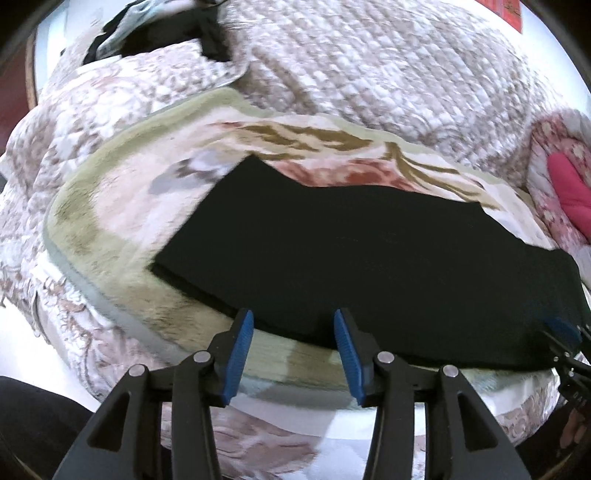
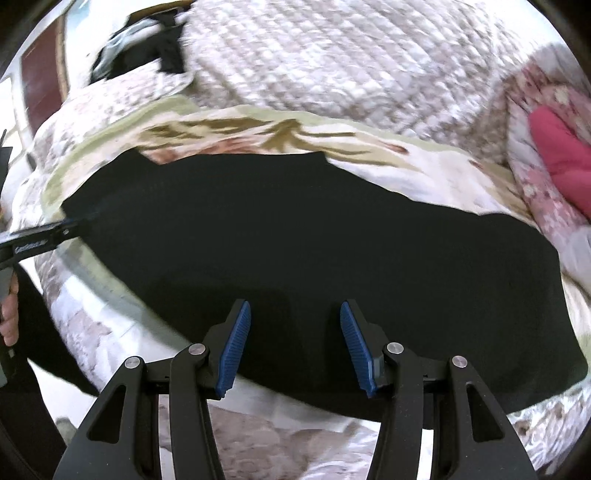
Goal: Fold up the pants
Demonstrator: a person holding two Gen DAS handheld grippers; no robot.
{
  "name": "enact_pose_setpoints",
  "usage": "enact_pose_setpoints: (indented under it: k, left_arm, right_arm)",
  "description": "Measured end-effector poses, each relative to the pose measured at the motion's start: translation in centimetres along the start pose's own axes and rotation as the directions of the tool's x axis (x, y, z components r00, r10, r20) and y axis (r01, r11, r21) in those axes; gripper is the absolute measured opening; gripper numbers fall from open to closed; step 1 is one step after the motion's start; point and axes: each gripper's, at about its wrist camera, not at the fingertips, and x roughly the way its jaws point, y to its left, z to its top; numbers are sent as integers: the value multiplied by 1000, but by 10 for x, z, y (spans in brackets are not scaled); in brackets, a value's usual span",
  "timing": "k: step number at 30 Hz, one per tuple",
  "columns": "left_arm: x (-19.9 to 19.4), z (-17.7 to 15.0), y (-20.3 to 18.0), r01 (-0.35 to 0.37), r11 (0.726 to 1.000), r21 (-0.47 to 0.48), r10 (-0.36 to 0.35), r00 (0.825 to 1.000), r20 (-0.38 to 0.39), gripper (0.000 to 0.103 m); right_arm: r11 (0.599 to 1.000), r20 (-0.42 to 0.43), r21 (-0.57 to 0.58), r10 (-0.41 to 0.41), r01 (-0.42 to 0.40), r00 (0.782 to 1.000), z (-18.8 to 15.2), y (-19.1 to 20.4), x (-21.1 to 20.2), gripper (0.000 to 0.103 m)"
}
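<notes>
Black pants [image 1: 351, 251] [image 2: 295, 229] lie flat in a long folded strip across a floral blanket on a bed. My left gripper [image 1: 293, 321] hovers at the near edge of the pants toward their left end. Its blue pads [image 1: 240, 347] stand apart and press on nothing. My right gripper [image 2: 295, 308] is open above the near part of the pants toward the right end, and its pads [image 2: 356, 343] are clear of the cloth. Each gripper shows in the other's view: the right gripper [image 1: 565, 332] at the pants' right edge, the left gripper [image 2: 55, 229] at their left end.
The floral blanket [image 1: 110, 206] with a green border lies on a quilted bedspread [image 1: 369, 66]. A pink item [image 1: 569, 192] rests on a flowered cushion at the right. Dark clothes [image 1: 166, 33] are piled at the far left. A person's hand [image 2: 9, 314] holds the left gripper.
</notes>
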Motion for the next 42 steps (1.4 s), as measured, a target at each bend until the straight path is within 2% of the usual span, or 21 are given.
enact_pose_setpoints:
  k: [4, 9, 14, 18, 22, 27, 31, 32, 34, 35, 36, 39, 42]
  left_arm:
    - [-3, 2, 11, -4, 998, -60, 4, 1000, 8, 48]
    - [-13, -2, 21, 60, 989, -134, -55, 998, 43, 48]
    - [-4, -6, 37, 95, 969, -228, -92, 996, 23, 49]
    - [-6, -8, 45, 99, 957, -272, -89, 995, 50, 49]
    - [7, -7, 58, 140, 934, -328, -127, 990, 62, 50]
    - [19, 0, 66, 150, 921, -359, -122, 988, 98, 49]
    - [23, 5, 59, 107, 936, -334, -77, 992, 102, 49]
    - [24, 7, 57, 93, 941, -325, -64, 993, 99, 47]
    - [25, 11, 56, 60, 947, -316, -32, 995, 96, 33]
    - [26, 12, 57, 50, 947, -319, -22, 996, 91, 22]
    - [28, 13, 60, 48, 943, -328, -21, 996, 85, 18]
    - [28, 16, 63, 66, 941, -331, -43, 996, 76, 10]
    - [26, 19, 60, 86, 941, -328, -65, 995, 75, 8]
  right_arm:
    - [1000, 12, 17, -2, 2, 1000, 3, -4, -1, 51]
    - [1000, 28, -20, 23, -22, 999, 4, 7, -3, 51]
    - [998, 43, -44, 39, -37, 998, 4, 12, -5, 51]
    - [998, 49, -36, 48, -46, 998, 5, 10, -5, 51]
    - [998, 48, -30, 52, -50, 998, 5, 10, -5, 51]
    - [998, 57, -21, 64, -62, 996, 7, 11, -6, 51]
    - [997, 65, -13, 75, -75, 995, 8, 10, -7, 51]
    - [997, 63, -10, 81, -80, 995, 9, 11, -6, 51]
    - [997, 63, -10, 81, -81, 995, 10, 12, -6, 51]
    - [997, 63, -13, 81, -81, 995, 11, 12, -6, 51]
    - [997, 64, -16, 81, -81, 995, 12, 13, -6, 51]
    - [997, 70, -19, 78, -77, 994, 16, 12, -6, 51]
    - [997, 69, -12, 76, -75, 995, 19, 9, -5, 51]
